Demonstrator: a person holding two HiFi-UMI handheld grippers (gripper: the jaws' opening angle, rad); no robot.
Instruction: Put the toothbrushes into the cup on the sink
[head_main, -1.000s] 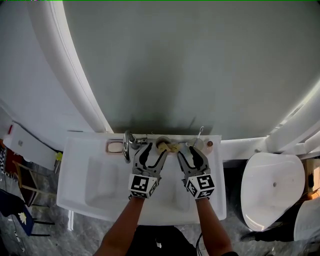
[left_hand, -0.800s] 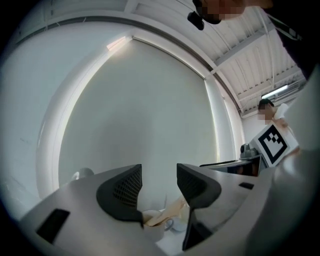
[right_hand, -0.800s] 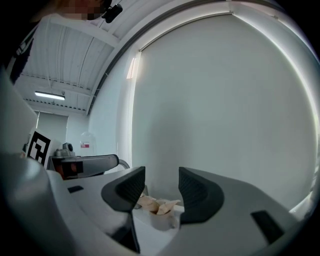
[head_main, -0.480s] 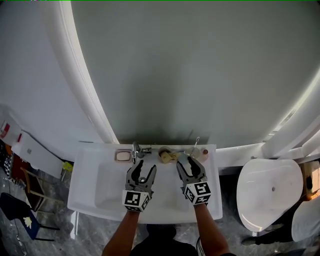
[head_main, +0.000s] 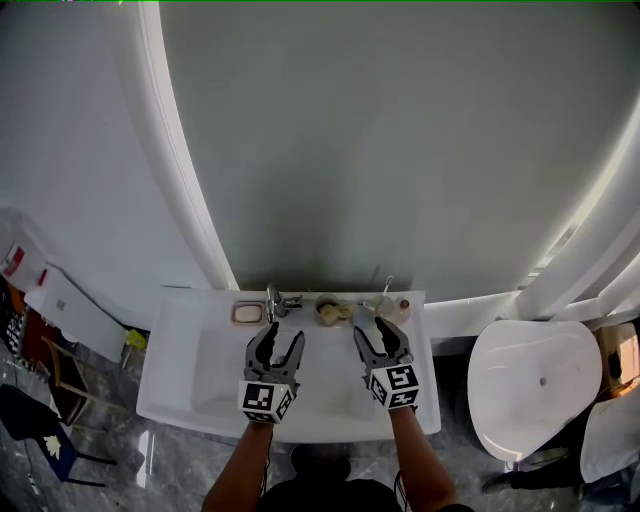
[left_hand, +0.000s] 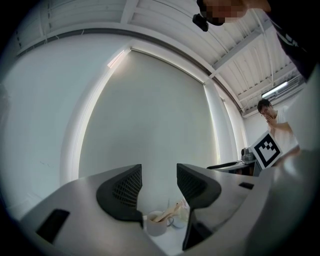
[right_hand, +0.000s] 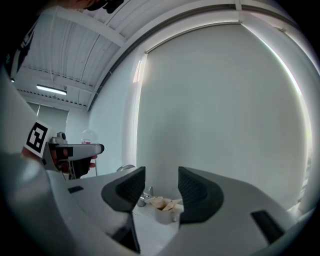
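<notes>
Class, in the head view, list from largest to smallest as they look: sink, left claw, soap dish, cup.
1. sink
2. left claw, though nearer the camera
3. soap dish and cup look alike; unranked

The white sink (head_main: 215, 375) is a wide rectangular basin set against the wall, with a flat ledge along its far edge. Everything on it stands along that ledge. At about 11 o'clock lies a soap dish (head_main: 246, 313) holding a pale bar. Just beside it, nearer 12 o'clock, rises the chrome tap (head_main: 272, 300). Just past 12 stands the white cup (head_main: 328, 310), with tan toothbrushes (left_hand: 167, 212) leaning in it. A smaller clear vessel (left_hand: 178, 220) sits just beside the cup at 1 o'clock; whether they touch cannot be told. Toward 2 o'clock rests a small reddish-brown round thing (head_main: 404, 303), too small to identify.
</notes>
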